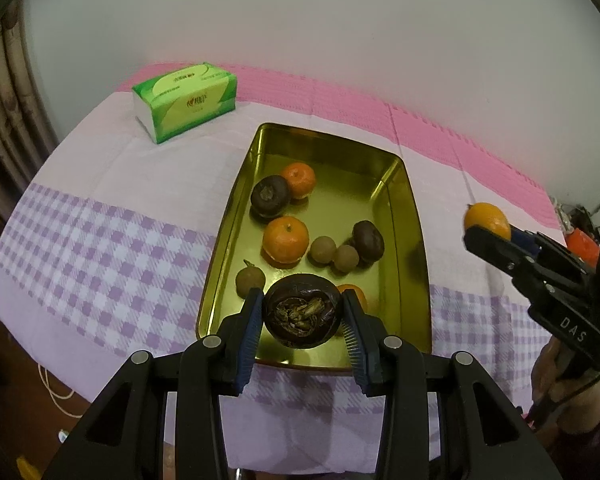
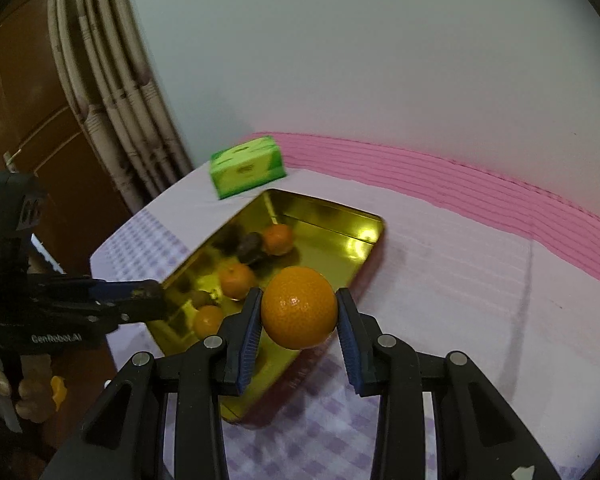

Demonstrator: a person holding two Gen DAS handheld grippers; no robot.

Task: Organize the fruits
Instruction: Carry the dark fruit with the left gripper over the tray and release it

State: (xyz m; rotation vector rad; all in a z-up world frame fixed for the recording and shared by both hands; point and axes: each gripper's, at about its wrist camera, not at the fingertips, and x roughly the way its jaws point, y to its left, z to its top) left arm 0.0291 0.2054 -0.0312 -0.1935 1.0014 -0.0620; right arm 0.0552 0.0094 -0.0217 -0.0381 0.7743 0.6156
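Observation:
A gold metal tray (image 1: 406, 216) sits on the checked cloth and holds oranges (image 1: 286, 241), dark mangosteens (image 1: 270, 195) and small brown longans (image 1: 322, 250). My left gripper (image 1: 302, 314) is shut on a dark mangosteen (image 1: 301, 312) and holds it over the tray's near end. My right gripper (image 2: 298, 314) is shut on an orange (image 2: 299, 307) and holds it above the tray's (image 2: 364, 226) near right edge. The right gripper with its orange (image 1: 487, 221) also shows in the left wrist view, right of the tray. The left gripper's fingers (image 2: 140, 292) reach over the tray's left rim.
A green tissue box (image 1: 185, 101) lies on the cloth behind and left of the tray, also seen in the right wrist view (image 2: 247, 166). A pink band (image 1: 460, 136) runs along the wall. The table edge drops off at the left, beside a wooden door (image 2: 32, 128).

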